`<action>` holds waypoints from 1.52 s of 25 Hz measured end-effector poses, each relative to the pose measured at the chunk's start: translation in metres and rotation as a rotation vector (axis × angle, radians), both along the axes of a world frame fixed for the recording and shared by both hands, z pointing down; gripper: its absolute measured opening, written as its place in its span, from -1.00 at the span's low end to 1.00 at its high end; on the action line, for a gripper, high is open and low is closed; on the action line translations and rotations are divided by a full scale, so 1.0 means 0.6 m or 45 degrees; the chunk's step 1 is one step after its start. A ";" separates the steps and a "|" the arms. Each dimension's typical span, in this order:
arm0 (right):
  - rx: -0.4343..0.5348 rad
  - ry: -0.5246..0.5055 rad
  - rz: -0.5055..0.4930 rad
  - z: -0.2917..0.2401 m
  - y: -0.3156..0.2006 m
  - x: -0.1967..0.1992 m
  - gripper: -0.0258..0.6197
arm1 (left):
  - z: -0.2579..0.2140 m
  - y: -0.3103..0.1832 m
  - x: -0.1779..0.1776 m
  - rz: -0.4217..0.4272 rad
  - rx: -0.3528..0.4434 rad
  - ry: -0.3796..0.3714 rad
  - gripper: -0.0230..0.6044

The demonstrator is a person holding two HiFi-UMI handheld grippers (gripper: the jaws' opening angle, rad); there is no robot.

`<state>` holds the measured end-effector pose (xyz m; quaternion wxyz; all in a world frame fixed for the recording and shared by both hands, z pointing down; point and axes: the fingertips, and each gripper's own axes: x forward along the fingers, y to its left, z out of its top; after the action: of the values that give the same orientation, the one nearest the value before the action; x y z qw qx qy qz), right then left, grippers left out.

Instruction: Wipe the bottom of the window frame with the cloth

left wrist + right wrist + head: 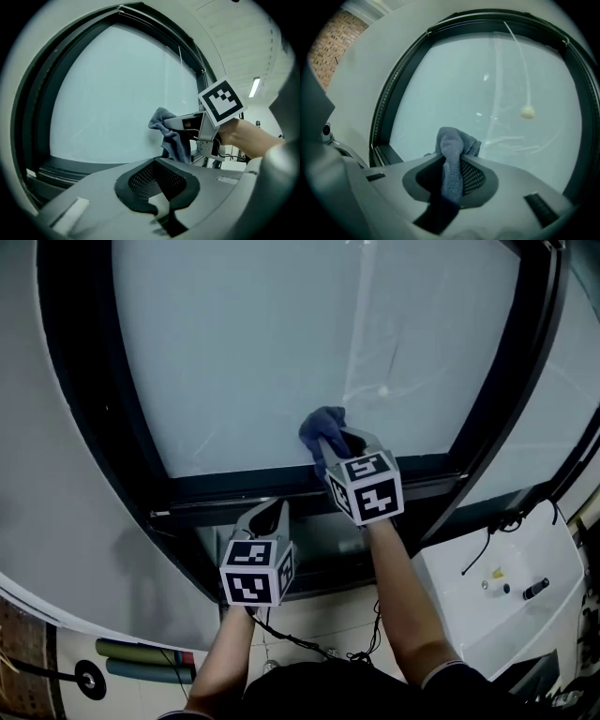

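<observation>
My right gripper (330,439) is shut on a blue cloth (322,429), held up in front of the frosted glass just above the black bottom rail of the window frame (244,486). In the right gripper view the cloth (451,161) hangs bunched between the jaws. The left gripper view shows the cloth (170,135) drooping from the right gripper (168,123). My left gripper (270,515) sits lower, to the left, over the dark sill; its jaws are together with nothing between them (157,161).
The frame's black side posts (86,362) curve up at both sides. A thin cord with a white bead (527,111) hangs before the glass. A white unit with cables (506,587) stands at lower right; rolled tubes (141,660) lie at lower left.
</observation>
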<state>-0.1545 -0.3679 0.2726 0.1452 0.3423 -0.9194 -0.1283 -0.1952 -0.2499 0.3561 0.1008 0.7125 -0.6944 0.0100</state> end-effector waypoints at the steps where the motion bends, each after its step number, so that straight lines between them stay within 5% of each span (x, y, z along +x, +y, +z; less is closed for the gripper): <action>1: -0.006 -0.007 0.019 -0.002 -0.014 0.026 -0.64 | -0.003 -0.011 0.019 0.016 0.000 -0.007 -0.91; 10: -0.141 0.014 0.127 0.070 -0.119 0.173 -0.64 | 0.014 -0.080 0.136 0.084 -0.061 -0.055 -0.91; 19: -0.244 0.216 0.116 0.204 -0.157 0.157 -0.63 | 0.059 -0.100 0.162 0.047 -0.157 -0.064 -0.91; 26: -0.229 0.263 0.124 0.218 -0.182 0.180 -0.63 | 0.069 -0.124 0.188 0.060 -0.171 -0.067 -0.91; 38: -0.298 0.185 0.500 0.217 -0.328 0.453 -0.64 | 0.090 -0.208 0.315 0.245 -0.190 -0.070 -0.91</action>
<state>0.1173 -0.5648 0.4029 0.2717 0.4853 -0.8310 -0.0145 -0.0060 -0.3747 0.4101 0.1332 0.7657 -0.6227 0.0906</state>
